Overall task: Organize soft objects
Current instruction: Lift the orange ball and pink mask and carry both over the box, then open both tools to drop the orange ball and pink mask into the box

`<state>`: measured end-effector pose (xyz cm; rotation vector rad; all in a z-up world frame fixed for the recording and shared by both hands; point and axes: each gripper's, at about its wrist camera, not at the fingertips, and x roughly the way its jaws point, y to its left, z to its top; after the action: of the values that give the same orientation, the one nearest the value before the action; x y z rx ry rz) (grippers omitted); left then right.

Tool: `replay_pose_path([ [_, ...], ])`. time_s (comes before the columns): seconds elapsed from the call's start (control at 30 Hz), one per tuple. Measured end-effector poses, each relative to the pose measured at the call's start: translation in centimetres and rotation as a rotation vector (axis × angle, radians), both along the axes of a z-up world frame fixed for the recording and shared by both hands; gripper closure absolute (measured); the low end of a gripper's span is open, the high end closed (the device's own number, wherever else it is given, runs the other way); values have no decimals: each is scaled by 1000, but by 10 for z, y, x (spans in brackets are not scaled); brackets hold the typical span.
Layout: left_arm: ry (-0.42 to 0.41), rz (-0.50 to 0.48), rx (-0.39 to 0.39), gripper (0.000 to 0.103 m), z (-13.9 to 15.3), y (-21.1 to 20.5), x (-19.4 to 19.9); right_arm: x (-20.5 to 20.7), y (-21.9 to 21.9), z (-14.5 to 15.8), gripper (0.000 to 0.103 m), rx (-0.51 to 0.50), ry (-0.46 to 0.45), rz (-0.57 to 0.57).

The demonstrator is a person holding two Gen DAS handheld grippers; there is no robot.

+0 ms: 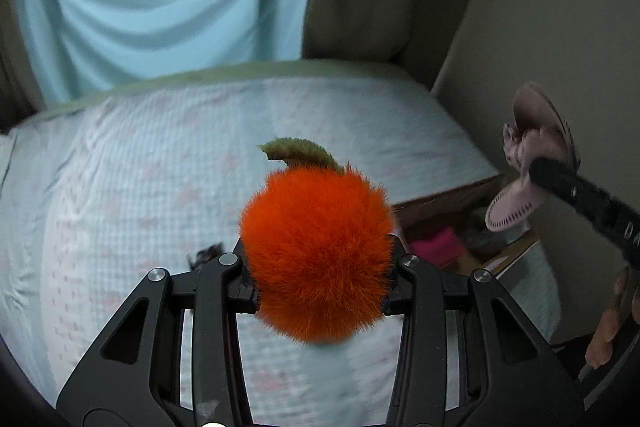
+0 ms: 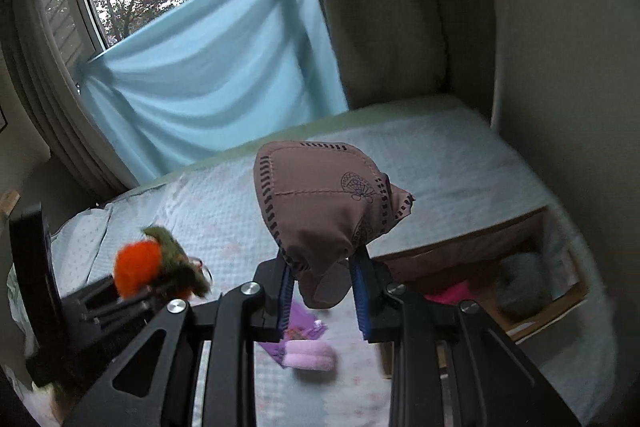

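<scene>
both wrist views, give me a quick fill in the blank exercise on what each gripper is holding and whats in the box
1. The left gripper is shut on a fluffy ball whose colour is ____.
2. The right gripper is shut on a brownish ____ pouch.
3. The bright pink item lies inside the open ____ beside the bed.
4. On top of the ball sits a green ____.

Missing words: orange; fabric; box; leaf

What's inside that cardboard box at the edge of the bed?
Inside the box there is a bright pink soft item and a grey fuzzy one. Its near wall and the right gripper hide the rest.
</scene>
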<state>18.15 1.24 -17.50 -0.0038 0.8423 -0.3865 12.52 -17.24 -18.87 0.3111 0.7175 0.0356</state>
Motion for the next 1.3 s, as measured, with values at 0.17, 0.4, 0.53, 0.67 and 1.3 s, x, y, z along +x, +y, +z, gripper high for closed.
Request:
replay_pose_path([
  [0.17,-27,-19,-24,67,44,-66,-13,-22,-52,35,79,-50,-5,-11],
  [0.4,7,-30,-37,67,57,-170,-32,-47,-139,49,79,-122,40,9],
  [0.53,55,-29,-19,67,43,-222,-35,-49,-180,40,79,-148,85,27],
  [0.67,130,-21,11,67,17,-252,-31,-42,-209,22,79,-138,141,53],
  [1.3,476,-43,200,67,-144,-274,18,42,-226,-100,79,-36,467,184],
])
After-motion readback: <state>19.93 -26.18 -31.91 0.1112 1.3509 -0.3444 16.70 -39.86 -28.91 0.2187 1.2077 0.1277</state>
